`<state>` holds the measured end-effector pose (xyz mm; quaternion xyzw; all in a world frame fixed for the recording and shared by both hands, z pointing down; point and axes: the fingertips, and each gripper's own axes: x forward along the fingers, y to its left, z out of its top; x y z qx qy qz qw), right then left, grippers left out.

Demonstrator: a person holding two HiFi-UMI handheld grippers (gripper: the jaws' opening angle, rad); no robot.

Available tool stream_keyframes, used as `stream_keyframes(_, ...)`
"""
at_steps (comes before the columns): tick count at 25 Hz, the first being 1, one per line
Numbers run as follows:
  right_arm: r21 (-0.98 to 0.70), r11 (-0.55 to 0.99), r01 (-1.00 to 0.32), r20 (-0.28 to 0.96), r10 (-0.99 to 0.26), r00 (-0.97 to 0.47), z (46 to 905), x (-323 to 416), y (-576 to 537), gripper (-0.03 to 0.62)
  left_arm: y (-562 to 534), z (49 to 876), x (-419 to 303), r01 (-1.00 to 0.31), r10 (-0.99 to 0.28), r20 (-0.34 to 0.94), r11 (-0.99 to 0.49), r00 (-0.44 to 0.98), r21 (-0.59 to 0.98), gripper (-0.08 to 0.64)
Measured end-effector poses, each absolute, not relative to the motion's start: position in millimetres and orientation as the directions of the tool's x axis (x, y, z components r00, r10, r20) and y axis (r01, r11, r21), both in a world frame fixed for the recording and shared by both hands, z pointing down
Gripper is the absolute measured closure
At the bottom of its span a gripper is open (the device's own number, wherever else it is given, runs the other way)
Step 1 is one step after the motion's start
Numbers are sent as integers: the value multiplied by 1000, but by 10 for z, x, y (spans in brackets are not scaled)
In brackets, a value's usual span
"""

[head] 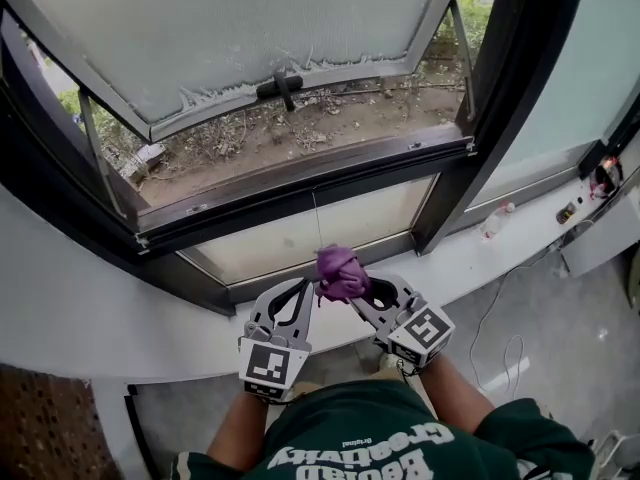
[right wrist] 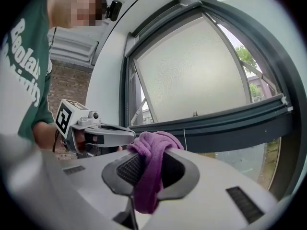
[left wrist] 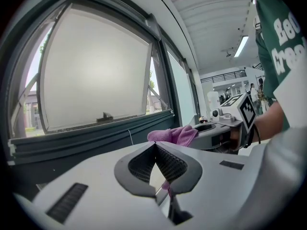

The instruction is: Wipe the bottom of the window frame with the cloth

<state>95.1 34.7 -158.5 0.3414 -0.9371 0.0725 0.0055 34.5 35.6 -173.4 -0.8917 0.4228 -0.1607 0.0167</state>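
A purple cloth (head: 341, 273) is bunched between my two grippers, just above the white sill (head: 80, 298) and below the dark bottom rail of the window frame (head: 300, 173). My right gripper (head: 352, 290) is shut on it; in the right gripper view the cloth (right wrist: 152, 150) is draped through the jaws (right wrist: 151, 159). My left gripper (head: 312, 288) has its tips together against the cloth's left side. In the left gripper view the cloth (left wrist: 172, 134) sits just past the jaws (left wrist: 156, 145), and a purple sliver shows in the gap between them.
The window sash (head: 250, 28) is swung outward with a black handle (head: 280, 86) on its lower edge; dirt and weeds lie outside. A thick dark mullion (head: 500, 98) stands at right. A small bottle (head: 495, 220) lies on the sill, and a cable (head: 500, 318) runs over the floor.
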Motion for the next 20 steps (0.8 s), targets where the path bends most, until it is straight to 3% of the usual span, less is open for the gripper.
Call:
stream_keyframes(3,-96,749,-655,111,-646,-755,-1485,959,334,515,370,-1730,347,-748,-761,274,-641,588,-173,552)
stream_keyframes(20,24,780,-625,132,-622,-772,-1405,881,391,514,331,-1661,421,-739,-754,288,-648,590,-182,551)
